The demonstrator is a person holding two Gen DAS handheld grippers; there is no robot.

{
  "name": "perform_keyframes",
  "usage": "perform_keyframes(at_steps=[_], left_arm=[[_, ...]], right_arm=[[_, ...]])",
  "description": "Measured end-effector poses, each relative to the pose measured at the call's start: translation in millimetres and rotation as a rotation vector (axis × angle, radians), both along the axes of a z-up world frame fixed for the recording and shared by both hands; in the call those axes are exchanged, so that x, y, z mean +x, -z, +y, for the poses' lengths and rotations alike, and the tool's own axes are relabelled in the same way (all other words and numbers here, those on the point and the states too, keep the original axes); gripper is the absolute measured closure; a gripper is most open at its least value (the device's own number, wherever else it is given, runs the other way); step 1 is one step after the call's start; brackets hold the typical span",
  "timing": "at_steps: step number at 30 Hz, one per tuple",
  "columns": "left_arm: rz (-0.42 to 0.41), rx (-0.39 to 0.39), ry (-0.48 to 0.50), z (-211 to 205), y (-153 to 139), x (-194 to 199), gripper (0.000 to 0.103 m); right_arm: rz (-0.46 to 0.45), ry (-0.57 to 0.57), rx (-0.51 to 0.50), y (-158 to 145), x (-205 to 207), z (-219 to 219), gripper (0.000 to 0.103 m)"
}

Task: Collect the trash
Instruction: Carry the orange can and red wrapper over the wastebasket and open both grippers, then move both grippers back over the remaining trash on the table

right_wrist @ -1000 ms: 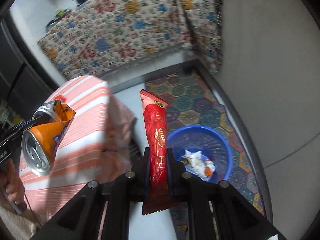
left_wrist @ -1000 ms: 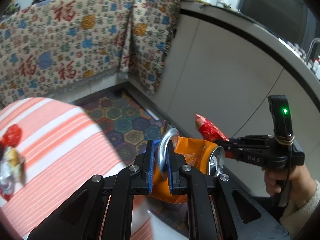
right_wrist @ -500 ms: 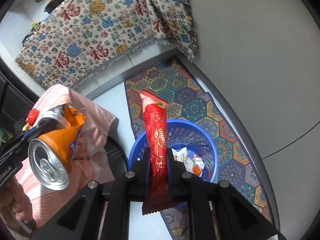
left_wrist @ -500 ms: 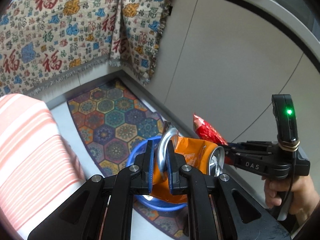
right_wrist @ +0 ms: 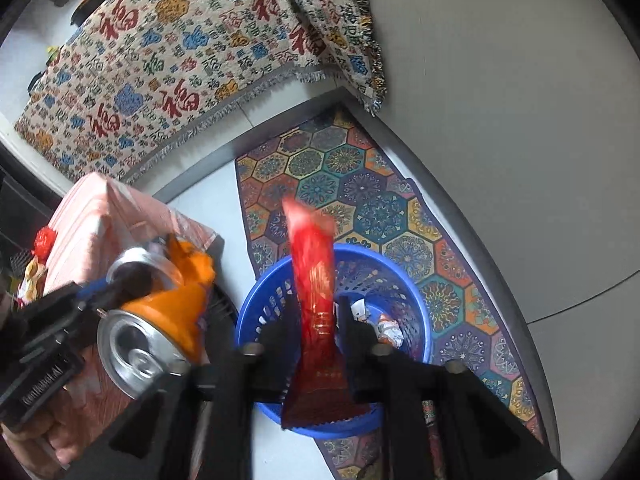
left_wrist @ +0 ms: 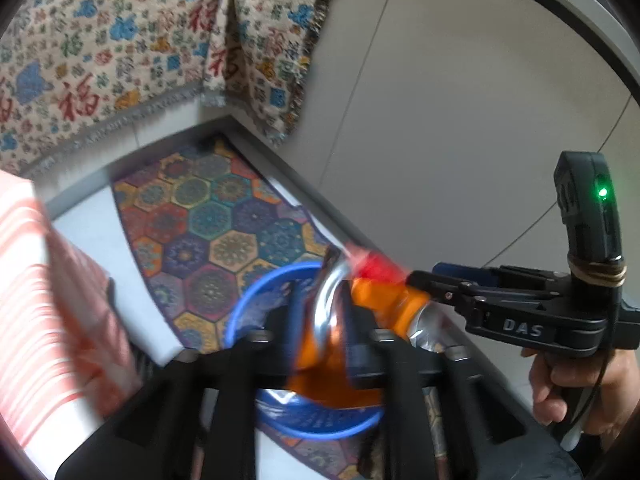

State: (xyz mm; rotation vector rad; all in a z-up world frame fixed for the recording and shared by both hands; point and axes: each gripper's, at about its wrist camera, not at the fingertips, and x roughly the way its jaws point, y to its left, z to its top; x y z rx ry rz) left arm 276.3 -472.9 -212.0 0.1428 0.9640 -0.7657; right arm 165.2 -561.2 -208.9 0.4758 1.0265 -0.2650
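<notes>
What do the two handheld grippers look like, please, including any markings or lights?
Both are matte black, with angular slotted arms and silver pivot bolts. The right gripper has blue-lined jaws, white "DAS" lettering, a pistol handle, a banded-on module with a green light, and a thin cable. The left gripper carries white lettering, partly legible.

A crushed orange can [right_wrist: 160, 316] hangs between my left jaws, which have just been opening; its silver end faces out and its torn orange skin flares upward. It sits above the near rim of the blue basket [right_wrist: 416, 312], blurred. A long red wrapper [right_wrist: 314, 280] stands nearly upright between my right jaws, also just opening, its crimped lower edge over the basket's near rim. The round, perforated basket stands on the floor, holding crumpled white and orange scraps [right_wrist: 386, 328].
</notes>
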Motion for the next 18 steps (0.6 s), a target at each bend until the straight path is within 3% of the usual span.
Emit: perform_keyframes(at_steps=[1,2,7,12,18], left_arm=[[-0.003,-0.009,0.001,-2,1,0,0.039],[-0.011,-0.017,0.0,-3,1,0,0.035],[0.004,-0.052,-0.008,-4,-6,-1,0.033],[-0.034,-0.08,0.007,16,-42,-21,0.031],[-0.131,-0.071,-0.026,99,-100,-74,0.011]], right_arm=[[-0.009,0.009,0.011,1,0,-3,0.054],[-0.014,0.015,0.02,1,-1,-5,0.054],[-0.035,0.021,0.013,-6,-5,-8,0.054],[-0.109,0.018,-0.061,-37,-12,-1,0.054],[-0.226,-0.024,-0.213,-87,-26,38,0.052]])
